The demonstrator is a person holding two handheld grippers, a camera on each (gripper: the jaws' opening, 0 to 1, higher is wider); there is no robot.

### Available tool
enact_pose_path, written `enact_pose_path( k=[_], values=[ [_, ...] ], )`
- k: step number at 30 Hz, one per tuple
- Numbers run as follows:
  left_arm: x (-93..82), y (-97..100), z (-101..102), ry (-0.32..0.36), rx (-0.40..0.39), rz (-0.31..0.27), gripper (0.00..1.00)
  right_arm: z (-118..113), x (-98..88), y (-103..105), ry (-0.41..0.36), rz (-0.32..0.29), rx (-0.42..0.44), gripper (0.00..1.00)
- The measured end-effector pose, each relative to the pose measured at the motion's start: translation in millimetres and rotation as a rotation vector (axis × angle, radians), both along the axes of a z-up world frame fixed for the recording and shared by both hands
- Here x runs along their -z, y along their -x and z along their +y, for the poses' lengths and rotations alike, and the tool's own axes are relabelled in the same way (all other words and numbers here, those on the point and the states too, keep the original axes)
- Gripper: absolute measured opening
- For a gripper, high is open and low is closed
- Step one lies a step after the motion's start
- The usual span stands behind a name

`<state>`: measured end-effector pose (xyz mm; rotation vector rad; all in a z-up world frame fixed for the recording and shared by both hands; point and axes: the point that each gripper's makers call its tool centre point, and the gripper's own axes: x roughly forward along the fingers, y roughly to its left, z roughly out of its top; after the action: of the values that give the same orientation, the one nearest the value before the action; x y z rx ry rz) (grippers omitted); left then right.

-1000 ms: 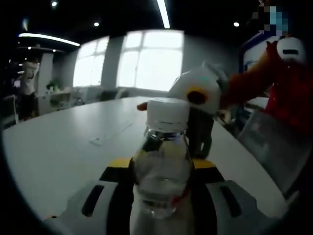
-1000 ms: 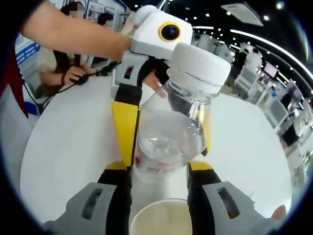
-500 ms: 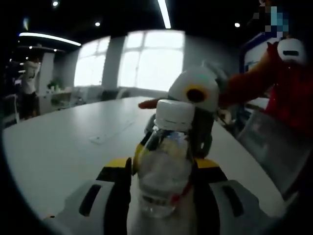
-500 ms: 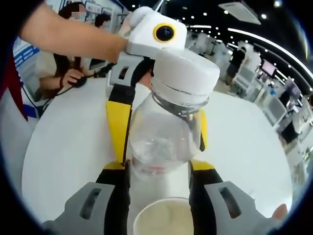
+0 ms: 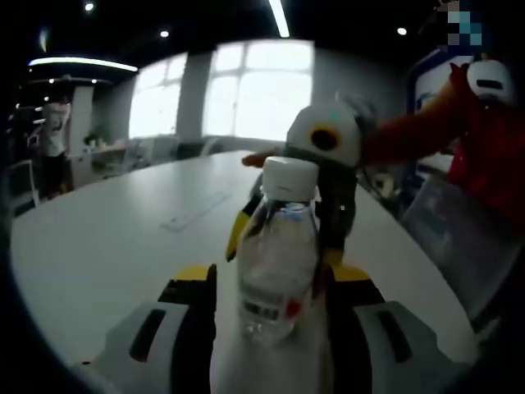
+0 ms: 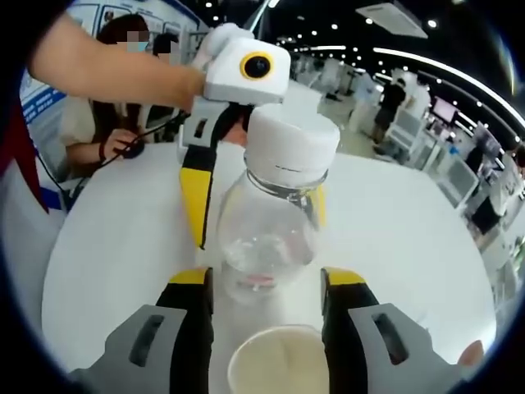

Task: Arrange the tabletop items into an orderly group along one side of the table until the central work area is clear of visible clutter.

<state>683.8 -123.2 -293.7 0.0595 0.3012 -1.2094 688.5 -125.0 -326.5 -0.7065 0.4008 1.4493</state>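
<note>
Broad white counter (image 6: 107,246), smooth and matte, curved along its far edge.

Left tool (image 5: 271,279): grey body, black jaws tipped in yellow, set to either side of the bottle (image 5: 277,246). Cannot tell whether clamped on it or merely flanking it.

Right tool (image 6: 267,279): same build, facing the left one from the opposite side, jaws parted, with thin slivers of counter visible between each tip and the bottle. Apparently not gripping.

Bottle: clear thin plastic, round, shouldered, a reddish band low on the body, upright, well in from the counter's far edge. Resting on the surface or just lifted, cannot tell.

Paper cup (image 6: 275,361): pale round rim, open-topped, just beside the bottle, low between the right tool's jaws.

Cap (image 6: 291,148): white, ribbed, screwed on.

Likely trouble:
- Slick, curved plastic slipping or twisting out of flat jaw faces if squeezed off-centre.
- Thin walls buckling under a hard pinch.
- Two tools crowding one bottle, so a nudge from either could topple it.
- Light cup knocked over or dragged along by the right tool's jaws on withdrawal.
</note>
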Motion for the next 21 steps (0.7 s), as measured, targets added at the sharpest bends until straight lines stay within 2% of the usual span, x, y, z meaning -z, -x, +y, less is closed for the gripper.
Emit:
enact_pose_path(
  k=[5, 12, 21],
  values=[
    [-1.2, 4.5, 9, -0.023, -0.022, 0.002, 0.52, -9, -7.4, 1, -0.011, -0.006, 0.004, 0.55],
    [-5.5, 12.5, 14, -0.051, -0.050, 0.004, 0.55, -23, -30.4, 3, -0.080, -0.013, 0.027, 0.60],
    [-11.3, 30.2, 19, -0.058, -0.111, 0.019, 0.59, -60, -46.2, 3, -0.110, -0.024, 0.092, 0.64]
  ],
)
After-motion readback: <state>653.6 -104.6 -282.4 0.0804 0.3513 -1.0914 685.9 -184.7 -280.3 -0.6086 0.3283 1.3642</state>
